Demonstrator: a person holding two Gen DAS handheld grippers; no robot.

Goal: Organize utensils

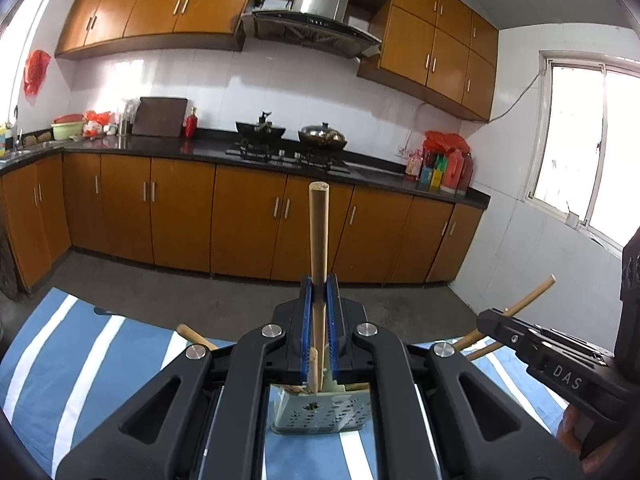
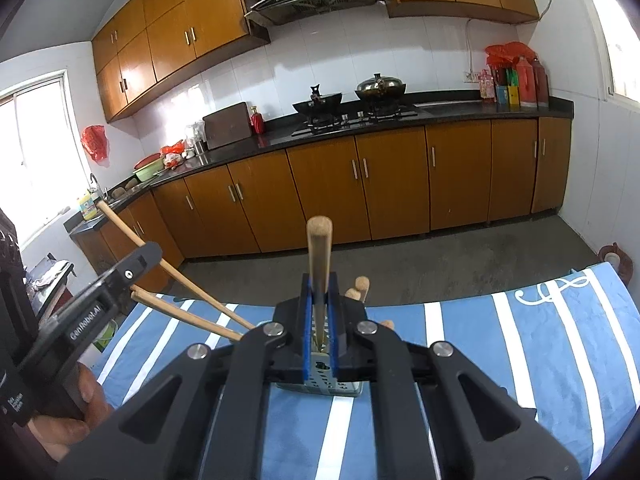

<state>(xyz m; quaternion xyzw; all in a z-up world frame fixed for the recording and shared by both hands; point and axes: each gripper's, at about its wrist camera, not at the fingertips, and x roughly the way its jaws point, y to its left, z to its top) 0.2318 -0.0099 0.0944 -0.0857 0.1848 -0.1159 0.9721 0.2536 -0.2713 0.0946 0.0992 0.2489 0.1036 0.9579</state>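
1. Left wrist view: the left gripper (image 1: 319,292) is clenched on a wooden chopstick (image 1: 319,232), whose shaft stands upright between the blue pads (image 1: 305,320) and rises well above them. Below the jaws a perforated grey utensil holder (image 1: 320,414) stands on the blue-and-white striped cloth (image 1: 80,360), with other chopstick ends poking out of it. At the right edge the right gripper (image 1: 490,320) enters, with a chopstick (image 1: 532,294) running through its jaws.

2. Right wrist view: the right gripper (image 2: 319,292) grasps a chopstick (image 2: 319,248) that points up and away from the camera, its lower end reaching down to the utensil holder (image 2: 320,380) on the striped cloth (image 2: 520,340). At left the left gripper (image 2: 146,258) holds one chopstick (image 2: 120,222), and a second stick (image 2: 192,316) lies just below it. Behind both views runs a counter (image 2: 440,110) with orange cabinets.
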